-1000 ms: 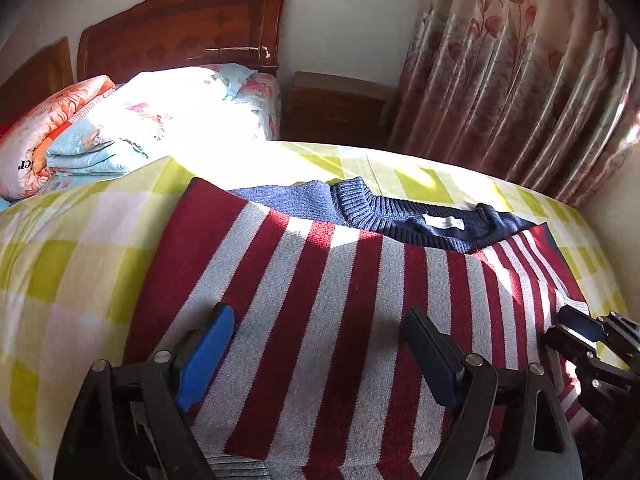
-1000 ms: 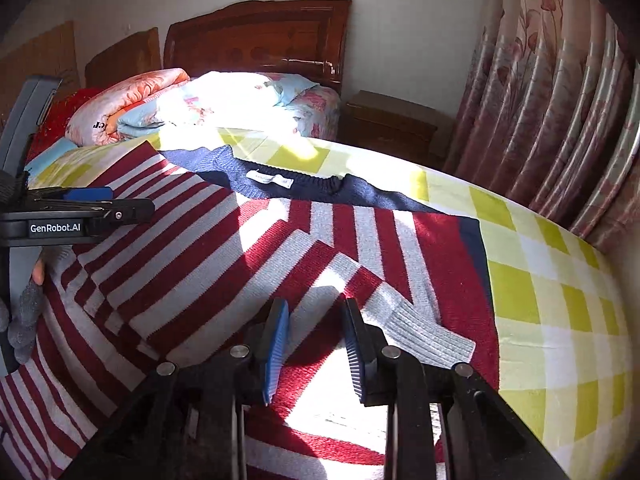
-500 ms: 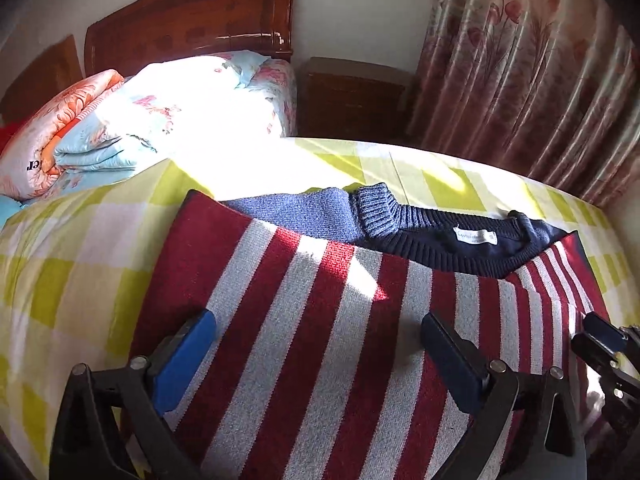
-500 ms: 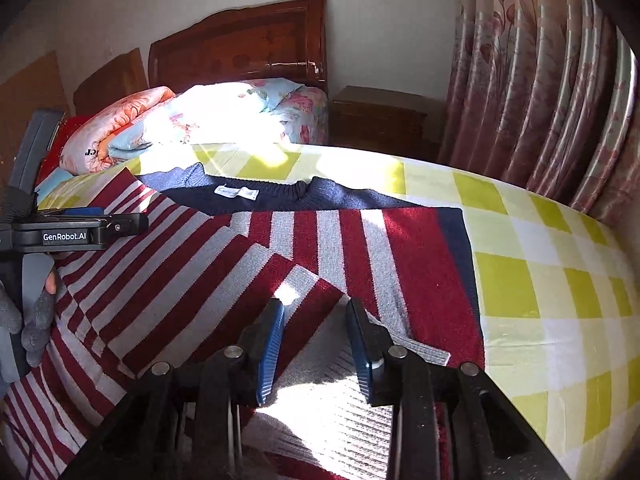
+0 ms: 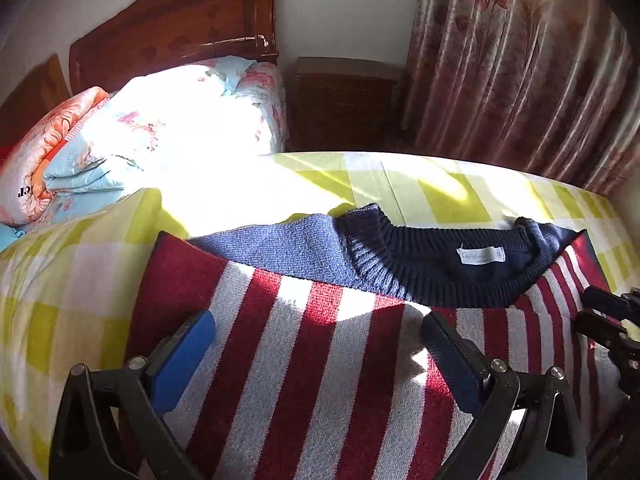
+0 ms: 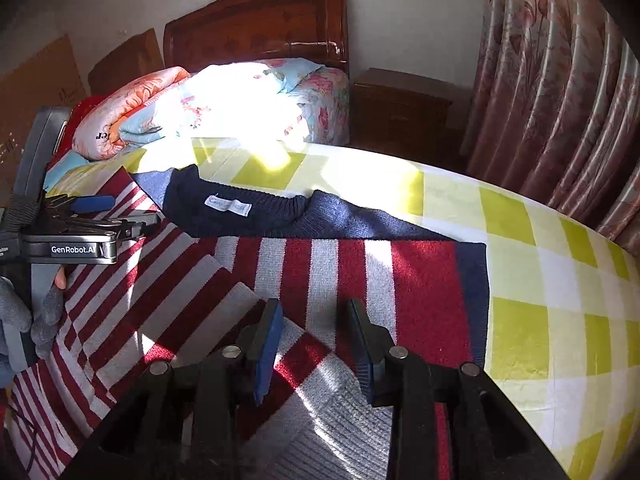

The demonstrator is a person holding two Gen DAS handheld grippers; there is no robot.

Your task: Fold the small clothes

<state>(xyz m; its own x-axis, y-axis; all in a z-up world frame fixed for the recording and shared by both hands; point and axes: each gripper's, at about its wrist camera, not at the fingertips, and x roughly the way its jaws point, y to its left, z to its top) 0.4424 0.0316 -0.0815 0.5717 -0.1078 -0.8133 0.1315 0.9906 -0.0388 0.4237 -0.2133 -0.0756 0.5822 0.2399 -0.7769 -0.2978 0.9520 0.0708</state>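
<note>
Folding the sweater, partway through

Sleeve lies across its striped body; collar end unfolded. Left gripper gapes empty; right gripper is released, jaws straddling the sleeve.

Open checked bed is left free right of the sweater; passage behind is blocked by stacked quilts.
</note>
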